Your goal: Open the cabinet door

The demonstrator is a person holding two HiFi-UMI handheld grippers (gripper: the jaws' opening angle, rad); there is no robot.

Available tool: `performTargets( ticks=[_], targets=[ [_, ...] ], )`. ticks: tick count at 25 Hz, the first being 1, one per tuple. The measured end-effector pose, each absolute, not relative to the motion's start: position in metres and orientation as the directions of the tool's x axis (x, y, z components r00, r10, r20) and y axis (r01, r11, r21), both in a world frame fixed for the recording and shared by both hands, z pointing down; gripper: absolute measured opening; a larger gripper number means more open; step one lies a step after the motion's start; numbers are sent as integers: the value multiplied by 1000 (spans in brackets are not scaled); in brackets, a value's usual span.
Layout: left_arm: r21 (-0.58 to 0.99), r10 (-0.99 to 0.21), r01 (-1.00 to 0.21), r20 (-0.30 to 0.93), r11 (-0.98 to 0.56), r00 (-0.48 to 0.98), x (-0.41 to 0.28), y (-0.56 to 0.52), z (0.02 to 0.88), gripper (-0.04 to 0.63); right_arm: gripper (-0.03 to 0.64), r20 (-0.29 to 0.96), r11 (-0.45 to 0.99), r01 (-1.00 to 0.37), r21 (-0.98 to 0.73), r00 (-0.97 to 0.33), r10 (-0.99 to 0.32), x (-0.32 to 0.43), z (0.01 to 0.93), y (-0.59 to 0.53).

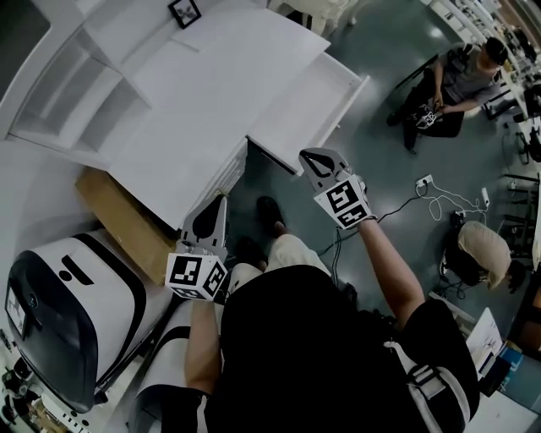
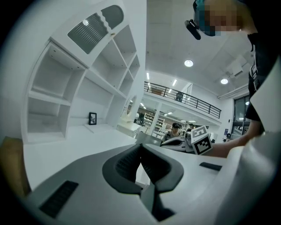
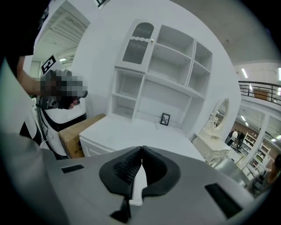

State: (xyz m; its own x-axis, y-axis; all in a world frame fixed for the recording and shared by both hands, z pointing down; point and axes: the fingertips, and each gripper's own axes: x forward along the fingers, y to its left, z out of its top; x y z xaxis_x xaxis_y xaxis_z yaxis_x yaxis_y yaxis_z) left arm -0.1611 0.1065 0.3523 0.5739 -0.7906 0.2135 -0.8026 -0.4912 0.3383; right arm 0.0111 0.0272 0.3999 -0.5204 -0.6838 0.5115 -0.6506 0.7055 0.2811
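I am looking down past the black-shirted torso (image 1: 321,347) of the person carrying the rig. The big white desk cabinet with its open shelved top (image 1: 194,93) is filling the upper left. A white-and-black rounded machine (image 1: 76,313) is sitting at lower left, and a brown cardboard box (image 1: 122,220) is lying between it and the cabinet. The white panelled cabinet door (image 1: 308,106) is standing swung out from the cabinet's front. The right gripper (image 1: 308,156) is hanging just beside the door's near edge, its jaws pressed together at the tips and gripping nothing. The left gripper (image 1: 216,201) is pointing at the cabinet's front corner, well apart from the door, jaws likewise closed and empty. A small black picture frame (image 1: 184,11) is standing on the desktop.
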Motion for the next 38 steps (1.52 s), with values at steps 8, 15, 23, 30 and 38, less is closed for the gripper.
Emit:
performTargets(
  ticks=[8, 15, 23, 30, 38],
  targets=[
    [314, -818, -823, 190, -474, 543, -189, 113, 340, 23, 17, 432, 715, -658, 234, -589, -683, -42, 370, 38],
    [294, -842, -841, 168, -454, 514, -205, 120, 329, 23, 17, 325, 731, -670, 130, -668, -669, -84, 335, 52],
    [276, -861, -854, 138, -442, 490, -219, 122, 314, 23, 17, 207, 774, -630, 69, -750, -629, -129, 298, 72],
    [262, -870, -860, 119, -437, 479, -221, 121, 304, 23, 17, 154, 803, -596, 7, -793, -589, -145, 283, 83],
    [259, -872, -862, 117, -436, 476, -221, 119, 303, 23, 15, 147, 805, -593, 2, -796, -586, -146, 283, 85]
  ],
)
